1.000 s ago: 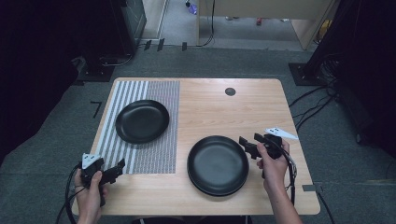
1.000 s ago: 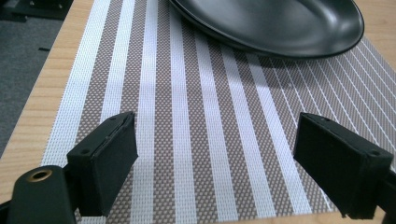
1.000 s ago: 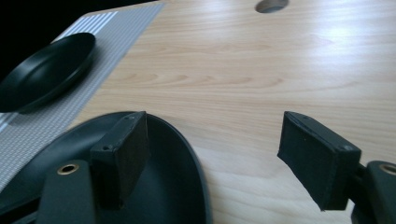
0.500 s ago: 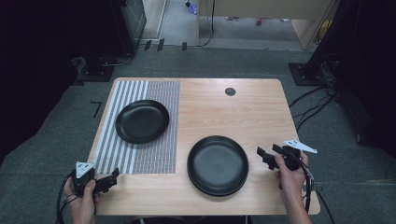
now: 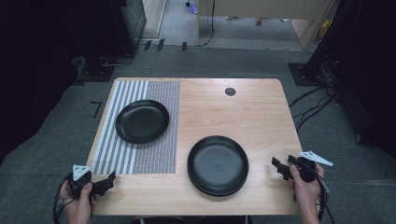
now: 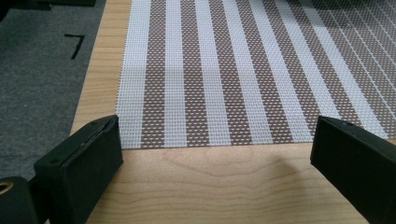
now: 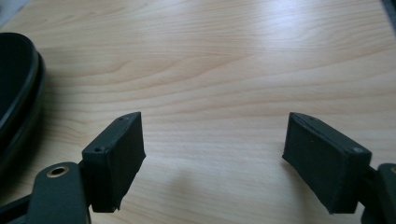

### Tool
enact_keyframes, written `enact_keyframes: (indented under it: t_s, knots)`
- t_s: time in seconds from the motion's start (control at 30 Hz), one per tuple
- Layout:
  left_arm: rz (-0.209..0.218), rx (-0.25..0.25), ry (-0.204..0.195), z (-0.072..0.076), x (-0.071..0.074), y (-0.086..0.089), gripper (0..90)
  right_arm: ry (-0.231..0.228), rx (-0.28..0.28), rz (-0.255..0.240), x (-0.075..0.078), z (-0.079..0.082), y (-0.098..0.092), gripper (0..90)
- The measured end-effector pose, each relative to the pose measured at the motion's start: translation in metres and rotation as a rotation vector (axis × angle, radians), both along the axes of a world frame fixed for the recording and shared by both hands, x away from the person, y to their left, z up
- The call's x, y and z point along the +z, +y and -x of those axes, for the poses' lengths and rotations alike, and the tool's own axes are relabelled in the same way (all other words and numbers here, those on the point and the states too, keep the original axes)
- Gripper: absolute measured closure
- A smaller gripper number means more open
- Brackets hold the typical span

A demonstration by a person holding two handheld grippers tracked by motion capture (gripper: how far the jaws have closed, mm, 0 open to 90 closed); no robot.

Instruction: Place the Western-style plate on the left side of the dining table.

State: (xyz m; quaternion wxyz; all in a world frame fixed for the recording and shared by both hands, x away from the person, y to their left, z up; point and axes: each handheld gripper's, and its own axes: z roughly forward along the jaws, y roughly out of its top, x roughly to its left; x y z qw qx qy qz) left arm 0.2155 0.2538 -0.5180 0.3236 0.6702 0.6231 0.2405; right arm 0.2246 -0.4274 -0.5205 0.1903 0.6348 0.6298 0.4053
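The left gripper (image 6: 215,154) hangs low over the table (image 6: 210,186), its two black jaws standing wide apart with nothing between them. Just beyond them lies the near edge of a woven mat (image 6: 233,79), striped brown and white, finer-lined at its right. A grey floor (image 6: 37,70) lies left of the table.

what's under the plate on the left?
The left plate sits on the striped mat, which lies on the table. The mat's pattern shows all around the plate; the patch directly beneath it is covered, so nothing can be told there.
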Motion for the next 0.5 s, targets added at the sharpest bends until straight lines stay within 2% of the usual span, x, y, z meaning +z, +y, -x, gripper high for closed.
enact_keyframes:
  t_s: [0.1, 0.17, 0.27, 0.33, 0.4, 0.43, 0.5]
  knots:
    - [-0.011, -0.005, 0.002, 0.001, 0.000, 0.000, 2.0, 0.012, -0.019, 0.058, -0.002, 0.005, -0.004, 20.0]
    - [-0.036, -0.012, 0.005, 0.002, -0.001, -0.002, 2.0, 0.015, -0.035, 0.109, -0.003, 0.008, -0.006, 20.4]
    - [-0.083, -0.026, 0.007, 0.003, -0.002, -0.006, 1.9, 0.023, -0.046, 0.147, -0.004, 0.010, -0.005, 20.3]
    - [-0.083, -0.027, 0.007, 0.003, -0.002, -0.006, 1.4, 0.027, -0.045, 0.185, -0.004, 0.010, -0.002, 20.1]
    - [-0.083, -0.026, 0.007, 0.003, -0.003, -0.006, 1.4, 0.039, -0.043, 0.247, -0.004, 0.009, 0.005, 19.1]
    - [-0.083, -0.026, 0.007, 0.003, -0.003, -0.006, 1.4, 0.037, -0.036, 0.262, -0.004, 0.009, 0.007, 19.1]
    - [-0.083, -0.026, 0.007, 0.003, -0.003, -0.006, 1.3, 0.039, -0.036, 0.255, -0.004, 0.009, 0.007, 18.6]
